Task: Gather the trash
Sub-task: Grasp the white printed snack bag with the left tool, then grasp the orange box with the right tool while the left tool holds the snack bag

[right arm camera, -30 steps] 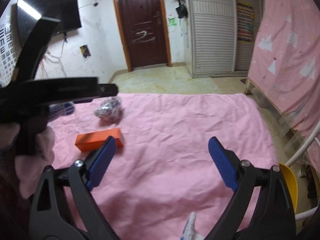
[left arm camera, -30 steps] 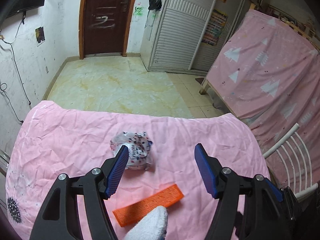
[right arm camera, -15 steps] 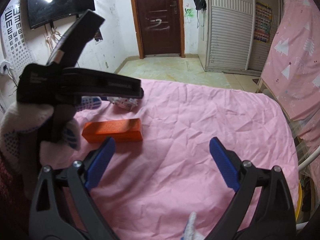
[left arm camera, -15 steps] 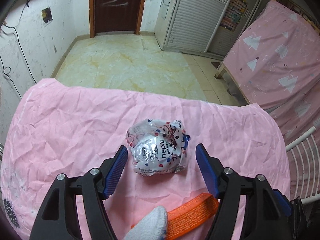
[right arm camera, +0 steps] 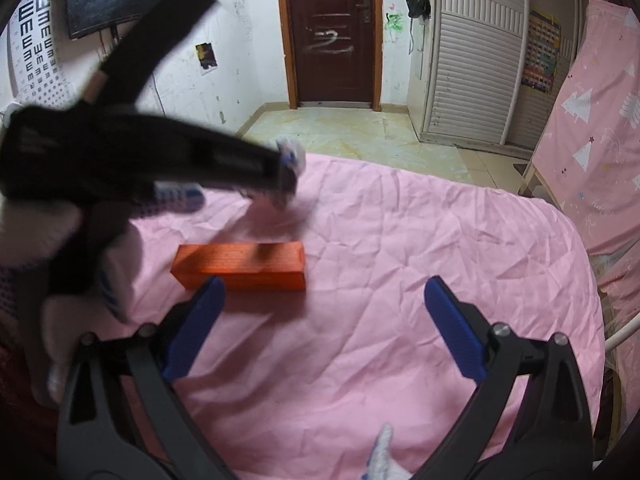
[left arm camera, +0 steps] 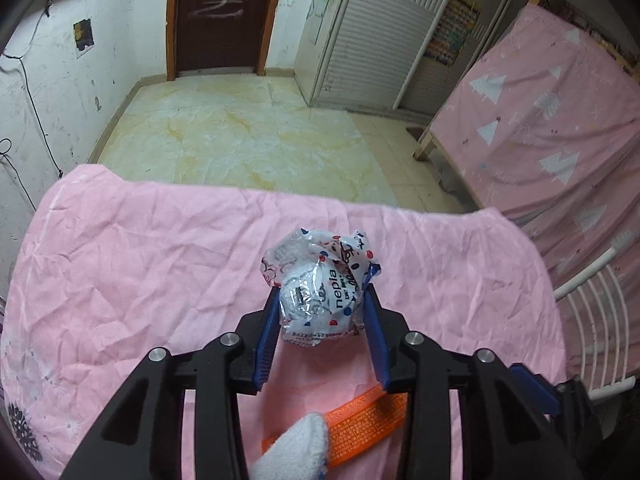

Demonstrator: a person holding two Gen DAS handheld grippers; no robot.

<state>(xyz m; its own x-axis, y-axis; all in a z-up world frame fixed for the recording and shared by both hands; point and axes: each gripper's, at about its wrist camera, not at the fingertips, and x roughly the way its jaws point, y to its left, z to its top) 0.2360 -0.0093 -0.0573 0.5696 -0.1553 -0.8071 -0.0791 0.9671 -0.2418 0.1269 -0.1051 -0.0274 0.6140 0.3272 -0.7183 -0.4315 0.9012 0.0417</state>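
Observation:
A crumpled white plastic wrapper [left arm camera: 320, 284] with red and blue dots sits between the blue pads of my left gripper [left arm camera: 322, 300], which is shut on it above the pink cloth. In the right wrist view the left gripper [right arm camera: 286, 174] is blurred and the wrapper [right arm camera: 294, 152] just shows at its tip. An orange box [right arm camera: 240, 264] lies flat on the pink table cloth [right arm camera: 380, 248]; it also shows under the left gripper [left arm camera: 368, 416]. My right gripper [right arm camera: 320, 320] is open and empty, just in front of the box.
The table's far edge drops to a tiled floor [left arm camera: 240, 136]. A pink-covered bed [left arm camera: 560, 128] stands at the right, with a white rail [left arm camera: 596, 320] by the table's right edge. A door [right arm camera: 332, 32] and a wardrobe [right arm camera: 472, 52] are at the back.
My left gripper has closed on the wrapper and raised it off the cloth. My right gripper has come closer to the orange box.

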